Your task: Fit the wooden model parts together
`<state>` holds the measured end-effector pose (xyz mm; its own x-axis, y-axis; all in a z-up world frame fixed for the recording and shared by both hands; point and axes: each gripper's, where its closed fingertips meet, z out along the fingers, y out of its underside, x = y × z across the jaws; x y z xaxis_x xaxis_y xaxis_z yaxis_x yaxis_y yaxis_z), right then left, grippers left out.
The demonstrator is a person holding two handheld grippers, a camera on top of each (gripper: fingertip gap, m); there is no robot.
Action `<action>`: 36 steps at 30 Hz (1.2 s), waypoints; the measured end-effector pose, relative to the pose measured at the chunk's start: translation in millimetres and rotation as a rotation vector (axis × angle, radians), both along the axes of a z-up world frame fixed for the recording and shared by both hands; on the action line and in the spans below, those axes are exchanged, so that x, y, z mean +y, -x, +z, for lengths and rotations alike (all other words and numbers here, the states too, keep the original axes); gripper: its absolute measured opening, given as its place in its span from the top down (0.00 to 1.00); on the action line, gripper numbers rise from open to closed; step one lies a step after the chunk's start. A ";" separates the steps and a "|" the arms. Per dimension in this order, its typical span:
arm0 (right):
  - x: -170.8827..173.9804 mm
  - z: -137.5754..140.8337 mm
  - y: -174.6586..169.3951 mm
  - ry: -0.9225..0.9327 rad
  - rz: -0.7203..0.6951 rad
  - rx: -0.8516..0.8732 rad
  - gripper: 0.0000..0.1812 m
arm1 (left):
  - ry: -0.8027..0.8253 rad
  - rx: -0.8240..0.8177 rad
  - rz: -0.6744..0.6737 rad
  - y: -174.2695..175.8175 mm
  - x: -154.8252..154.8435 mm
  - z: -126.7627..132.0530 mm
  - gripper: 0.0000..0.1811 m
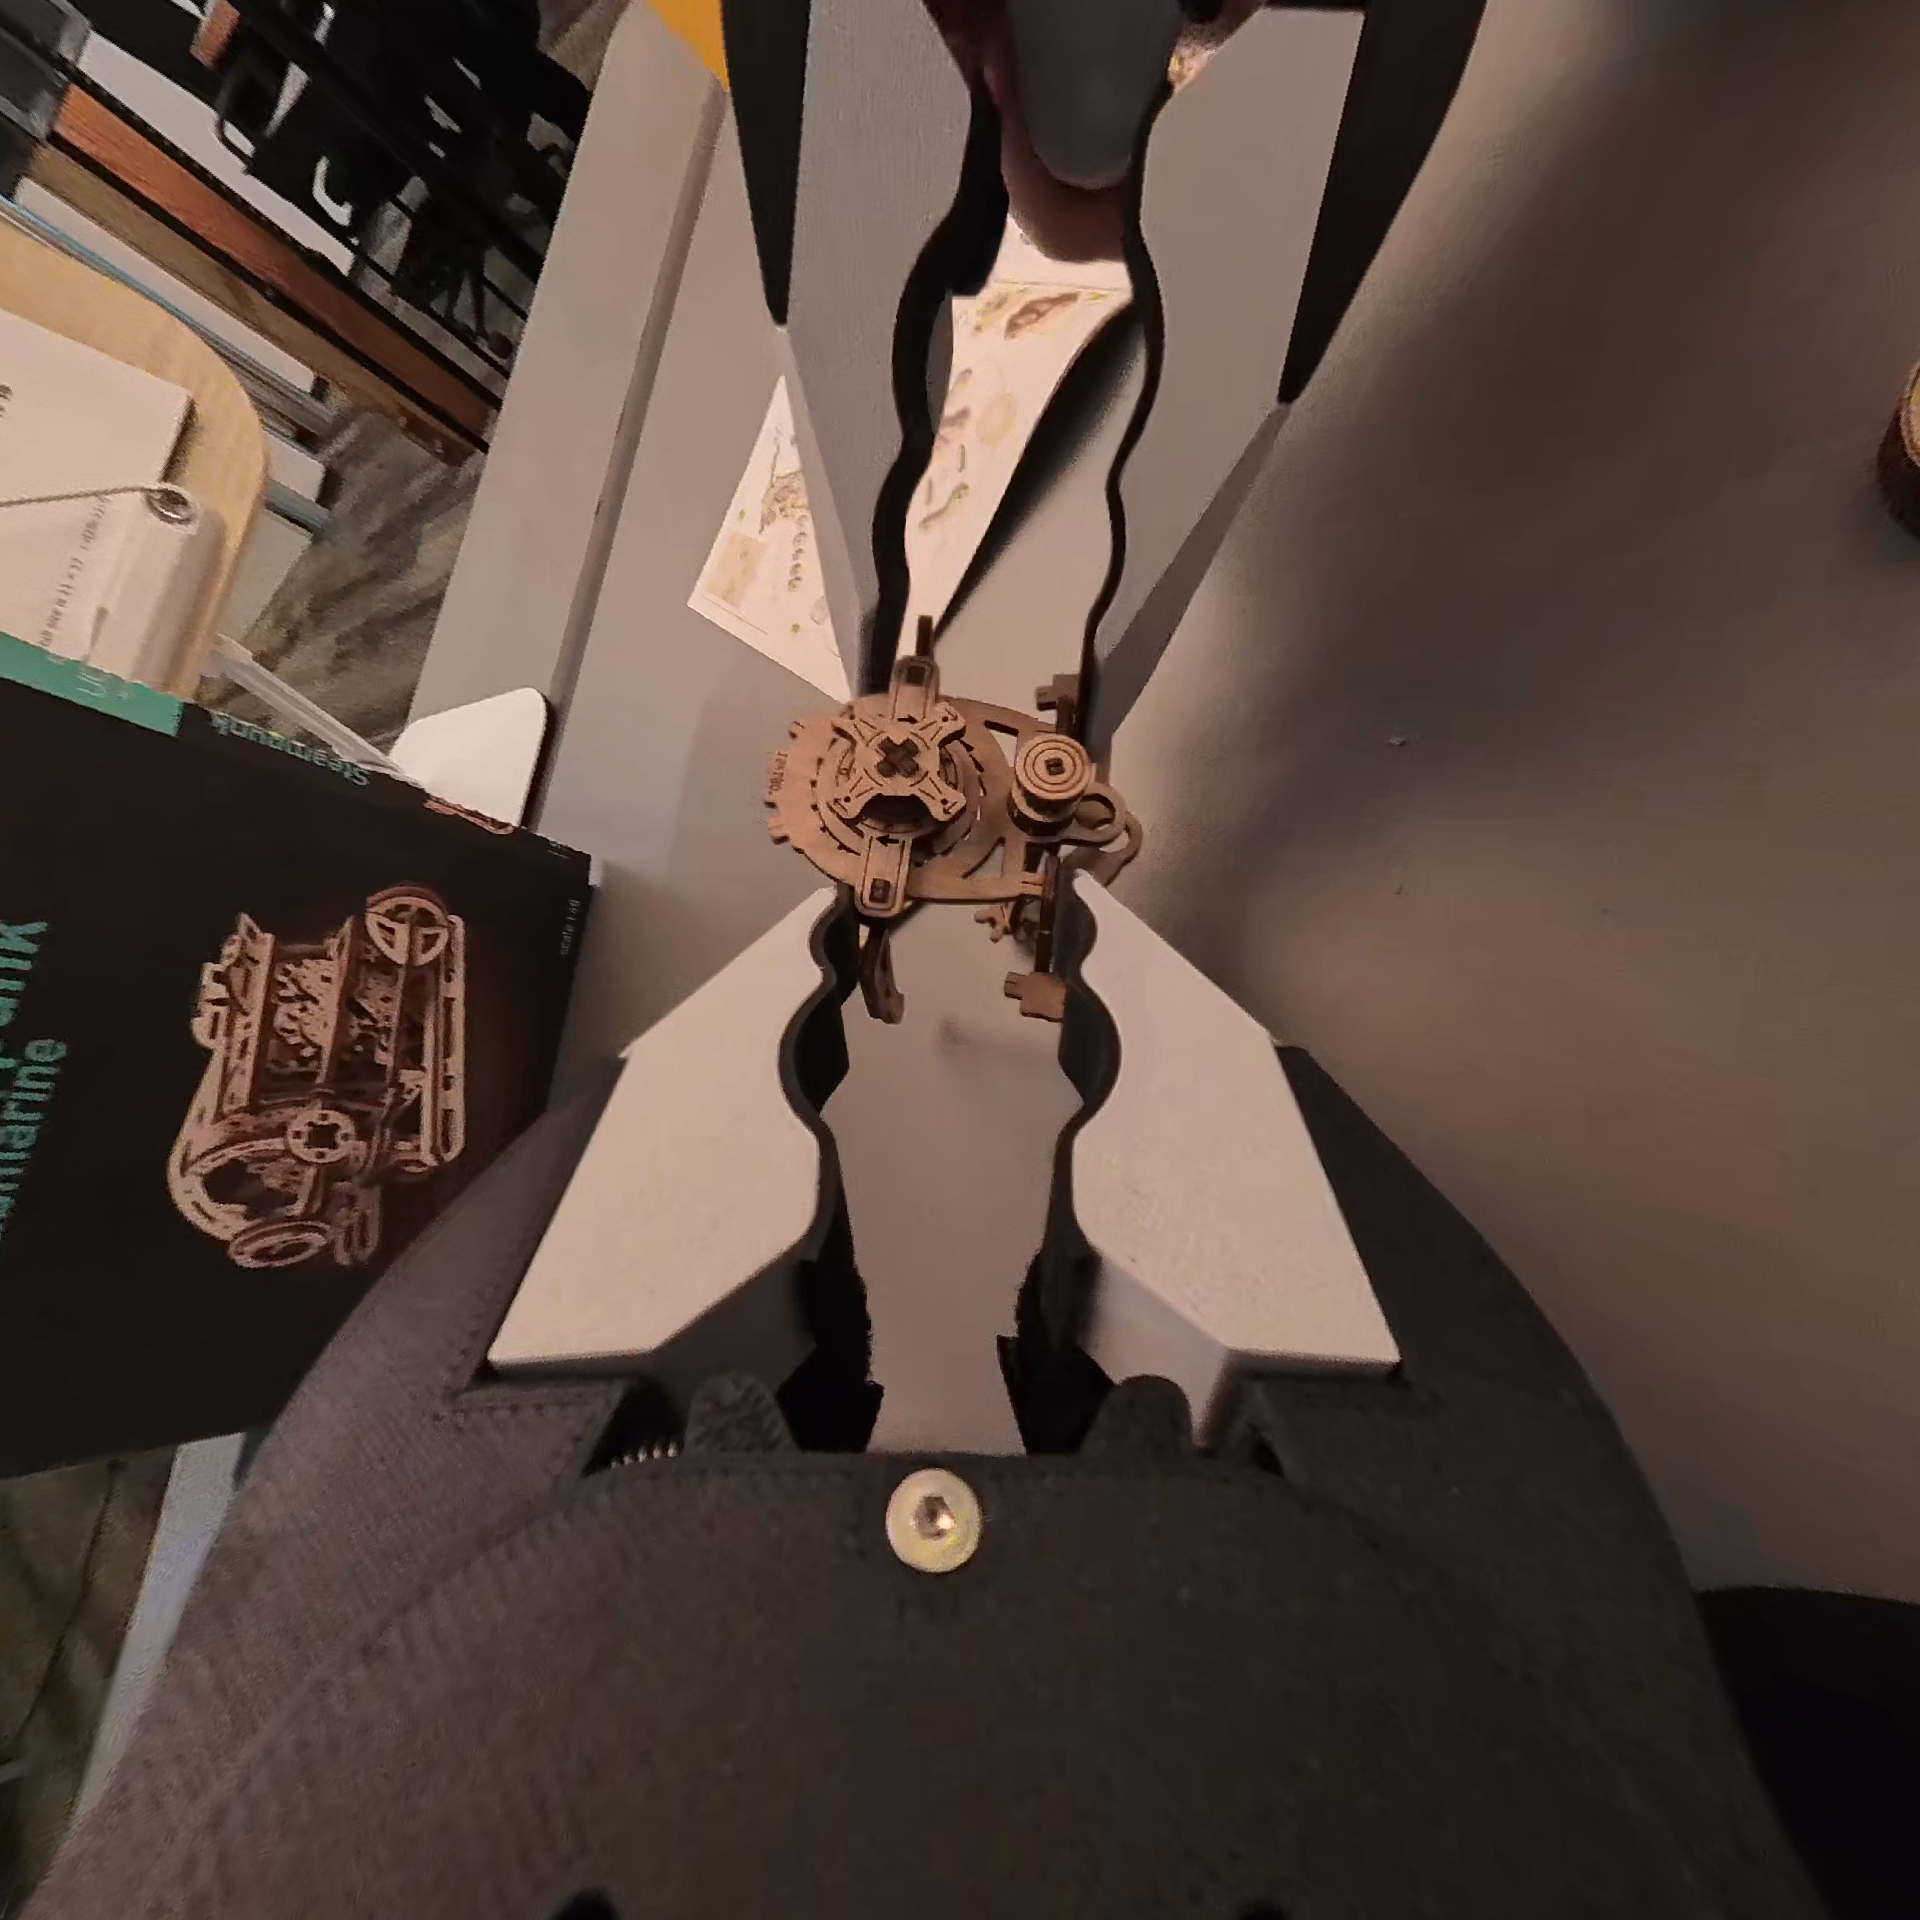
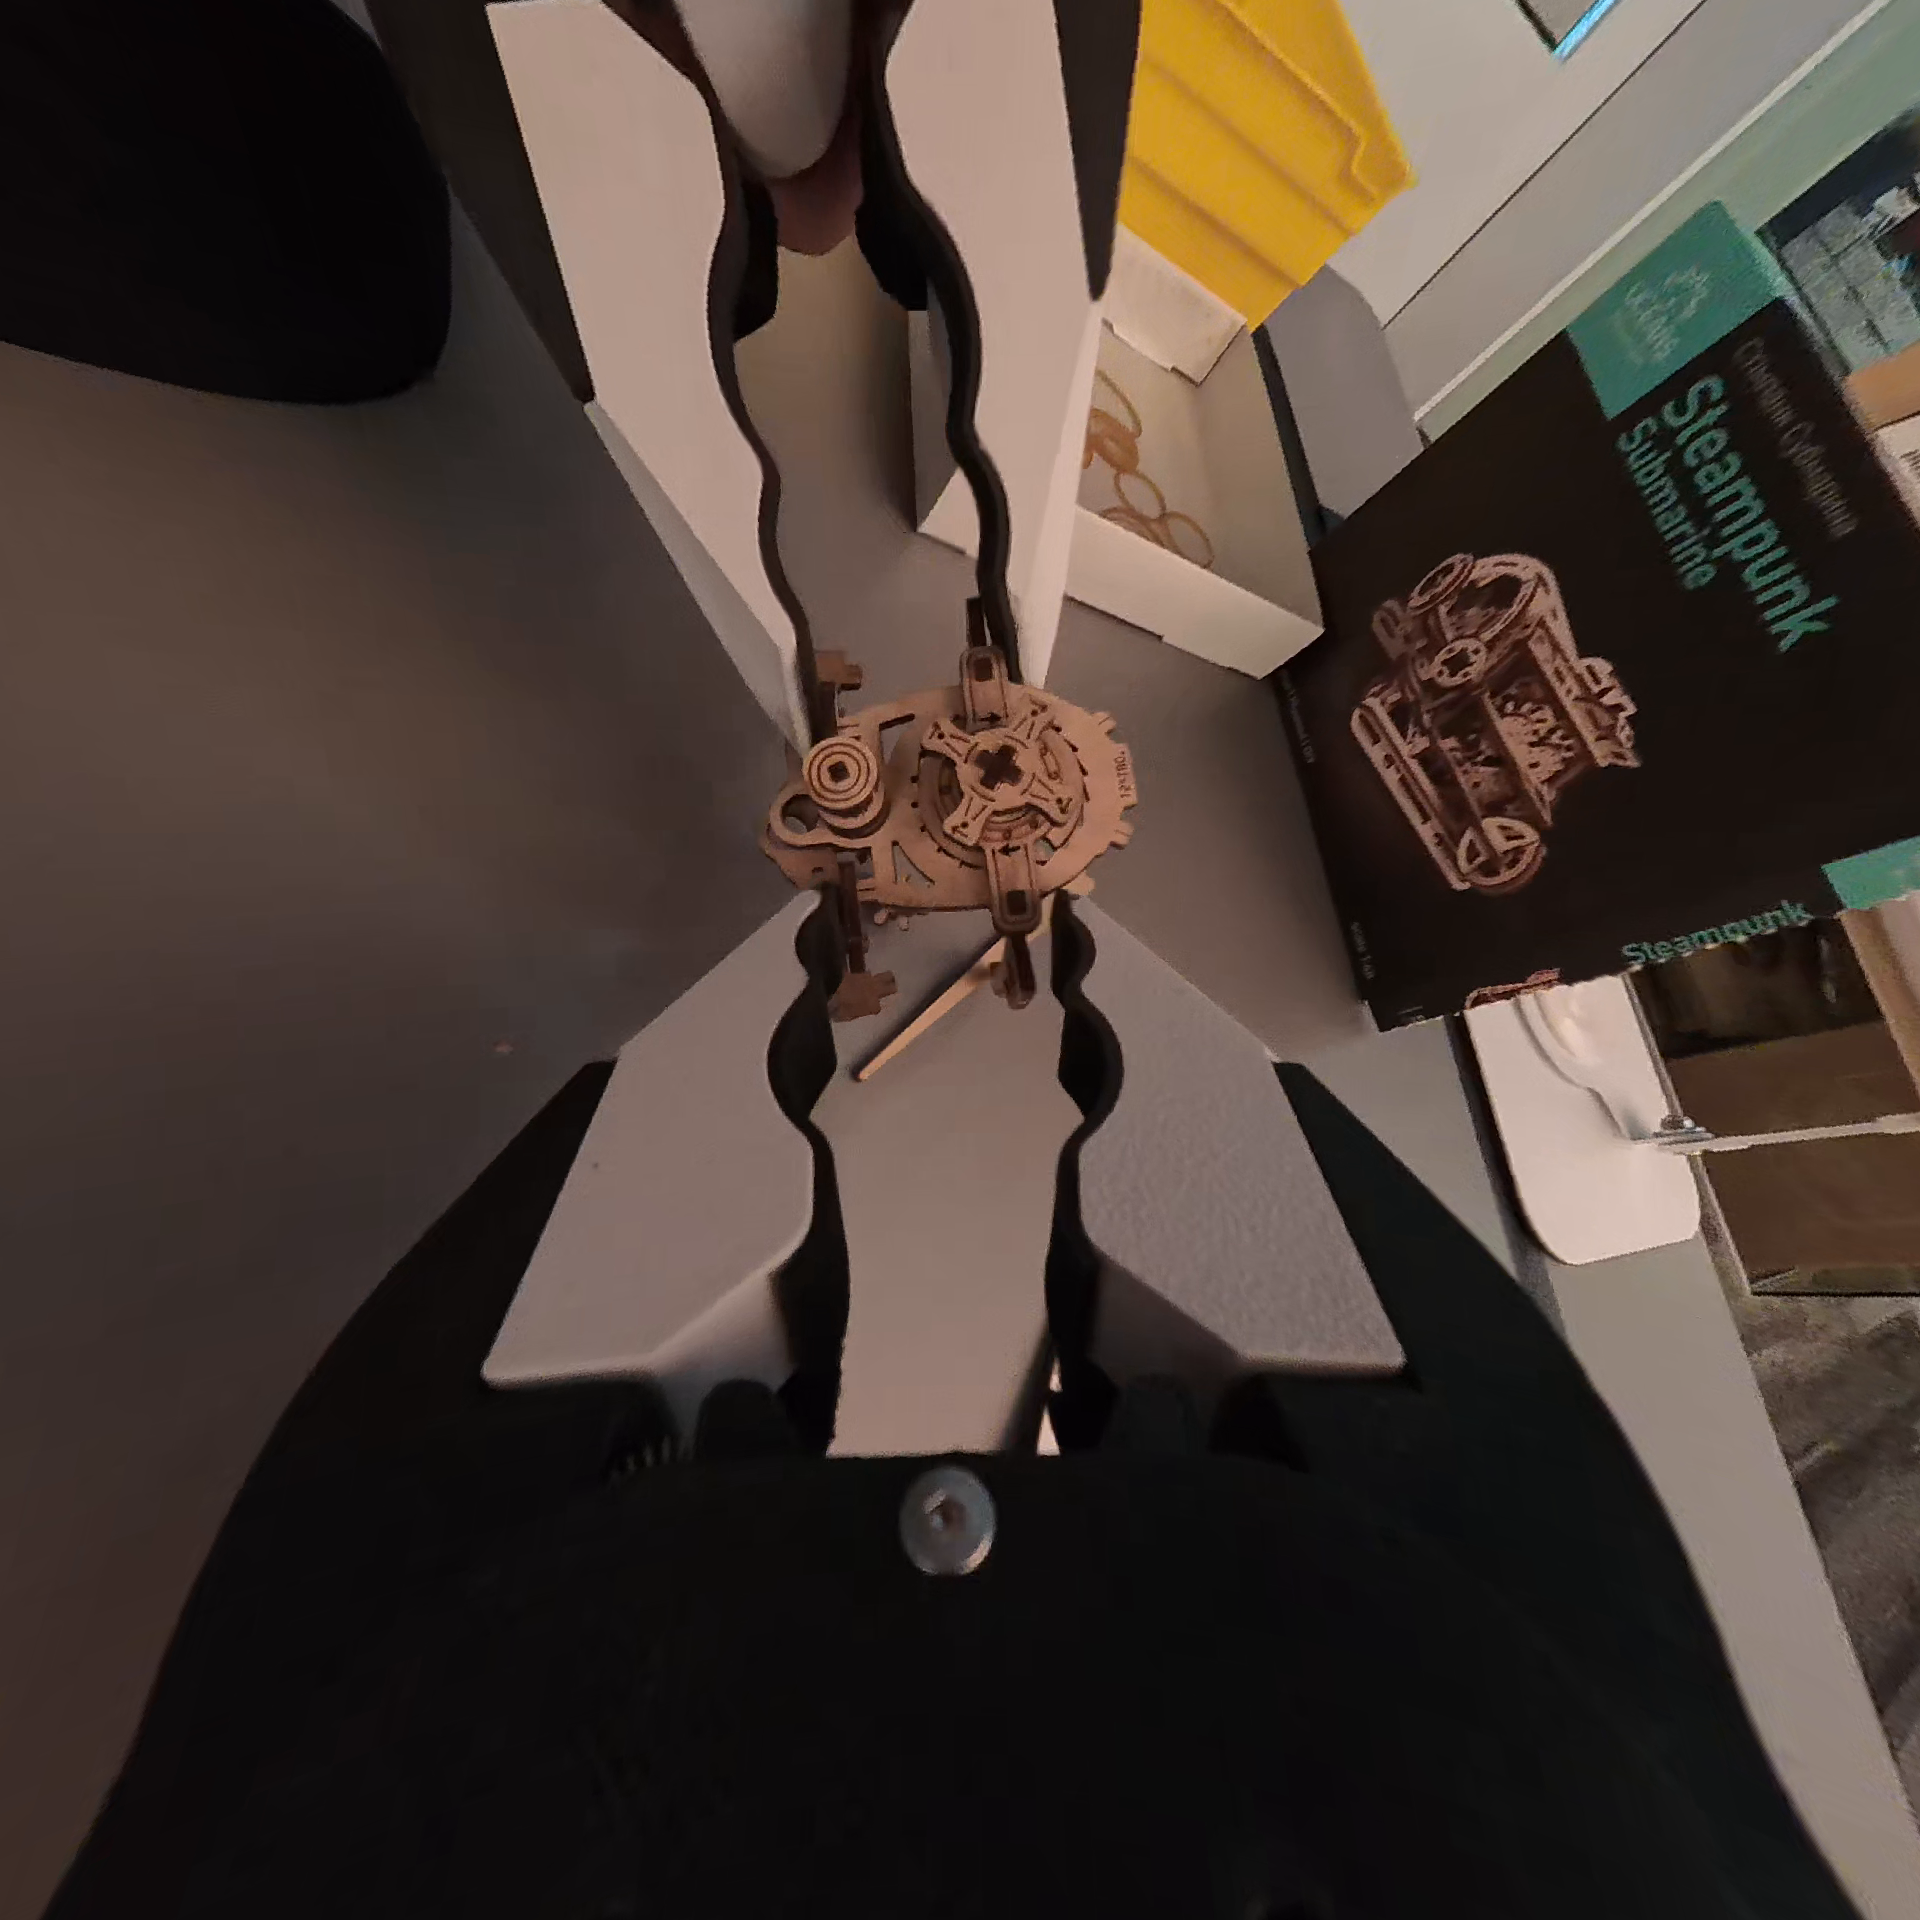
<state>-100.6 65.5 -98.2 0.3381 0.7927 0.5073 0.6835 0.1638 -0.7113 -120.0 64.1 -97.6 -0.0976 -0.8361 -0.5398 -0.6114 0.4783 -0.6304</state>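
A wooden model assembly (image 1: 935, 810) with a large gear ring, a cross-shaped hub and a small round pulley hangs above the grey table (image 1: 1455, 935). My left gripper (image 1: 956, 914) is shut on its near edge, tabs of the model between the fingers. My right gripper (image 1: 987, 686) grips the opposite edge from across. In the right wrist view the model (image 2: 956, 800) sits between my right gripper (image 2: 935, 925) below and the left gripper (image 2: 909, 665) above. A thin wooden stick (image 2: 930, 1018) pokes out of the model's underside.
A black model kit box (image 1: 260, 1039) stands at the table's edge and also shows in the right wrist view (image 2: 1558, 675). A white tray (image 2: 1195, 603) holds wooden rings, with a yellow bin (image 2: 1247, 156) behind. An instruction sheet (image 1: 769, 520) lies on the table. Both grippers' tips are close together, under 4 cm apart.
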 end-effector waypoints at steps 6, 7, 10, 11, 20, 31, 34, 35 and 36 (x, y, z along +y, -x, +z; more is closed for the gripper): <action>0.2 -2.2 1.9 0.073 -0.034 0.051 0.80 | 0.070 -0.009 0.010 0.3 0.5 -2.2 0.80; -0.5 -2.7 1.9 0.072 -0.036 0.049 0.80 | 0.074 -0.008 0.008 0.3 -0.2 -2.6 0.80; -2.3 -4.5 1.6 0.070 -0.052 0.031 0.80 | 0.063 0.001 0.003 0.2 -1.8 -4.3 0.80; -2.6 -4.8 1.5 0.067 -0.055 0.027 0.80 | 0.057 0.003 0.001 0.2 -2.0 -4.8 0.80; -2.2 -3.0 1.2 0.081 -0.078 0.044 0.81 | 0.066 -0.007 0.013 0.0 -1.6 -2.8 0.80; -2.2 6.2 1.4 0.033 -0.045 0.039 0.80 | 0.013 -0.034 -0.043 0.8 -1.0 4.7 0.80; -2.1 2.3 0.6 0.050 -0.063 0.027 0.80 | 0.006 -0.019 -0.030 0.5 -0.4 0.8 0.80; -1.7 1.2 0.0 0.050 -0.067 0.025 0.80 | -0.004 -0.018 -0.027 -0.1 0.0 -0.1 0.80; -1.5 0.2 -0.5 0.048 -0.070 0.019 0.80 | -0.007 -0.016 -0.022 -0.5 0.4 -1.4 0.80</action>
<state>-100.1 64.0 -98.0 0.4030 0.7899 0.4622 0.6785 0.0810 -0.7301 -119.5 64.5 -98.9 -0.1076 -0.8301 -0.5471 -0.5908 0.4960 -0.6363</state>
